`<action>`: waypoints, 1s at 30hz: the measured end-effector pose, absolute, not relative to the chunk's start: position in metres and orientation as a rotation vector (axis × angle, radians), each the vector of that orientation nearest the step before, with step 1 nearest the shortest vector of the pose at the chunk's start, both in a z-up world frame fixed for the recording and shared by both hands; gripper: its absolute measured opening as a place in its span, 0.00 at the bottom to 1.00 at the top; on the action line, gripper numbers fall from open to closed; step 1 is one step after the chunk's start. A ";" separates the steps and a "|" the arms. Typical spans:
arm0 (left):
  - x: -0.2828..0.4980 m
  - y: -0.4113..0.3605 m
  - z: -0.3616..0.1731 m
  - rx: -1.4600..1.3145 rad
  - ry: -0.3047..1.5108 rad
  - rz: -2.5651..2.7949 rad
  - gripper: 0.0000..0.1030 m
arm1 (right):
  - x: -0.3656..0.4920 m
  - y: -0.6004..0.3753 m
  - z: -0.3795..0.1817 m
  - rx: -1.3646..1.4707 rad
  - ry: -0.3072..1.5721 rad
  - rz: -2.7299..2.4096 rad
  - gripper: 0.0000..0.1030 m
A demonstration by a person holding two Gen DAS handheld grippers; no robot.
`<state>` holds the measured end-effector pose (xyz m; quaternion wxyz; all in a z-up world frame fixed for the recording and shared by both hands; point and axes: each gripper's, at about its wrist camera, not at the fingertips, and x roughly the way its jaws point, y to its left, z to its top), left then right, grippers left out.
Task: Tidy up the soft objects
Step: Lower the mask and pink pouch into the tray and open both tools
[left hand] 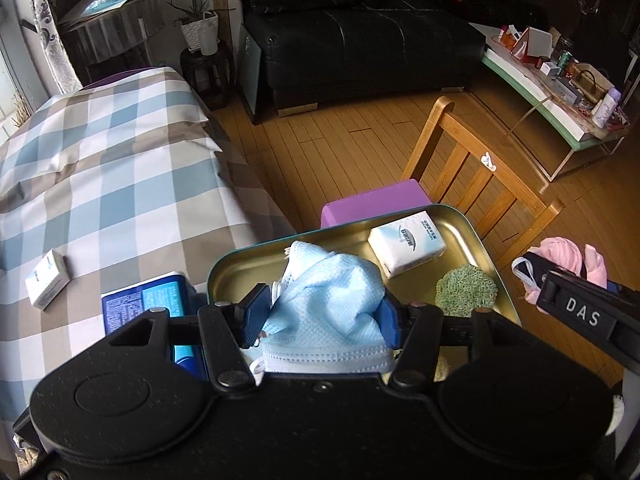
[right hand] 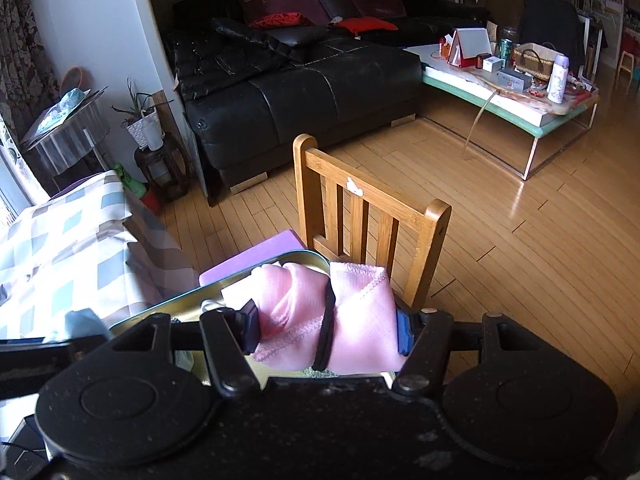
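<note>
A black sofa (left hand: 360,40) at twelve o'clock, the checked bench (left hand: 100,180) at nine. The wooden chair (right hand: 368,216) backs the metal tray (left hand: 472,240). Only the left view shows a tissue pack (left hand: 406,242) and green pad (left hand: 466,290) inside it. The left gripper (left hand: 320,316) clamps blue face masks (left hand: 332,300) over the tray; the right gripper (right hand: 328,320) grips a pink cloth (right hand: 360,320).

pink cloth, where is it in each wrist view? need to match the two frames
Left wrist view: the pink cloth sits at the right edge, beyond the gold tin tray, clamped in the right gripper.
Right wrist view: the pink cloth fills the lower centre, between the gripper's pads, a black band round it.
Shared landmark: the wooden chair back behind the tray.
</note>
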<state>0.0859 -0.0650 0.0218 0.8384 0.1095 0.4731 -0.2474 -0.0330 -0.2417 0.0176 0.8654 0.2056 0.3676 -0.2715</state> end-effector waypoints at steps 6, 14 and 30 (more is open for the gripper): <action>0.092 -0.093 0.011 0.242 1.014 -0.527 0.52 | -0.036 -0.250 0.012 0.495 0.791 -0.558 0.58; 0.099 -0.116 0.001 0.268 1.015 -0.525 0.52 | -0.034 -0.250 0.009 0.512 0.812 -0.550 0.59; 0.105 -0.115 0.002 0.247 0.998 -0.504 0.62 | -0.031 -0.249 0.006 0.499 0.842 -0.527 0.59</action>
